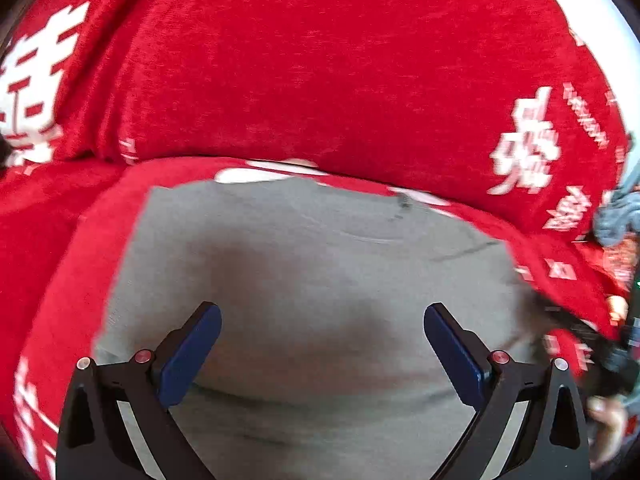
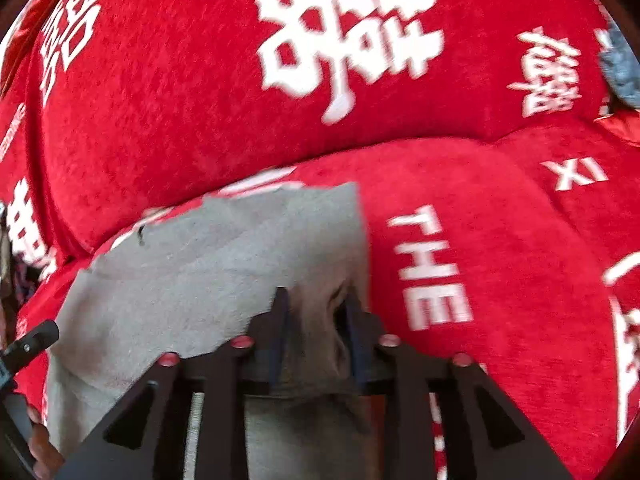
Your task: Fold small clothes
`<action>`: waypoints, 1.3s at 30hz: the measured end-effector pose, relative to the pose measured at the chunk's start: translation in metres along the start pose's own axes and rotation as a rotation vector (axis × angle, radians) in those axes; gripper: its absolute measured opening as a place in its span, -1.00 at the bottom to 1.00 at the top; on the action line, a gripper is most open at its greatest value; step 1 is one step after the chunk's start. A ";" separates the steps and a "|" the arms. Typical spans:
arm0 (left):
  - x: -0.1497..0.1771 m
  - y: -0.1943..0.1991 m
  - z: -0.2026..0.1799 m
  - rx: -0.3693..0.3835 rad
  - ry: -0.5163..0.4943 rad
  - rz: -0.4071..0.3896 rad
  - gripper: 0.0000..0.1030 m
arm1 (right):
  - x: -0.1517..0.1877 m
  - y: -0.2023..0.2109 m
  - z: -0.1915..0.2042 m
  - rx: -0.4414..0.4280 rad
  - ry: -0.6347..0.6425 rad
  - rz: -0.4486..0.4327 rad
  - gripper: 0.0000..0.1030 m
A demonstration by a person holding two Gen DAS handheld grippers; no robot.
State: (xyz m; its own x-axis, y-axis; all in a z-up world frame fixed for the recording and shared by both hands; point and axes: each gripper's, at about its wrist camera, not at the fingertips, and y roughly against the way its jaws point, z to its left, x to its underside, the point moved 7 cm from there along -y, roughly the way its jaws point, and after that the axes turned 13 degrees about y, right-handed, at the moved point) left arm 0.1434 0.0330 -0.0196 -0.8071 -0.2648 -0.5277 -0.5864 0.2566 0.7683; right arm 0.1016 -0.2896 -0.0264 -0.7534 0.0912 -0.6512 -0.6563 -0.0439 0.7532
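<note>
grey garment (image 1: 304,264): 1 | red printed cover (image 1: 320,60): 1 | blue-grey cloth (image 1: 618,216): 1 | tongs: 2 — left tongs (image 1: 322,354), right tongs (image 2: 316,334)

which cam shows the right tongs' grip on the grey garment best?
Right wrist view: the right tongs are pinched on the bunched right edge of the grey garment. Left wrist view shows the garment spread flat under the open left tongs, but the right tongs only blurred at frame edge.

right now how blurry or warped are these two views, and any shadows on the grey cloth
Left wrist view: strong fisheye bulge, motion smear on the white characters at right, and a soft dark shadow on the grey garment ahead of the open left gripper. Right wrist view: same warping, lettering slightly smeared, cloth shaded around the right gripper.
</note>
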 end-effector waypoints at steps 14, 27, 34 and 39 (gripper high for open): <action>0.004 -0.044 0.021 -0.258 -0.074 0.065 0.99 | 0.012 -0.020 0.073 0.023 0.290 0.092 0.42; 0.043 -0.005 0.002 -0.272 -0.127 0.034 0.99 | 0.032 0.007 0.105 0.075 0.379 0.062 0.48; 0.084 0.005 0.003 -0.214 -0.151 0.064 1.00 | 0.067 0.023 0.125 -0.001 0.379 0.108 0.48; 0.103 0.024 0.010 -0.190 -0.122 0.016 1.00 | 0.085 0.034 0.127 0.025 0.337 0.045 0.61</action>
State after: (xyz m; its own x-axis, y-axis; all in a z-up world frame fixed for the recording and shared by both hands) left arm 0.0452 0.0209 -0.0594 -0.8251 -0.1450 -0.5461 -0.5597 0.0771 0.8251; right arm 0.0205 -0.1570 -0.0448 -0.7553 -0.2439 -0.6083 -0.6241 -0.0157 0.7812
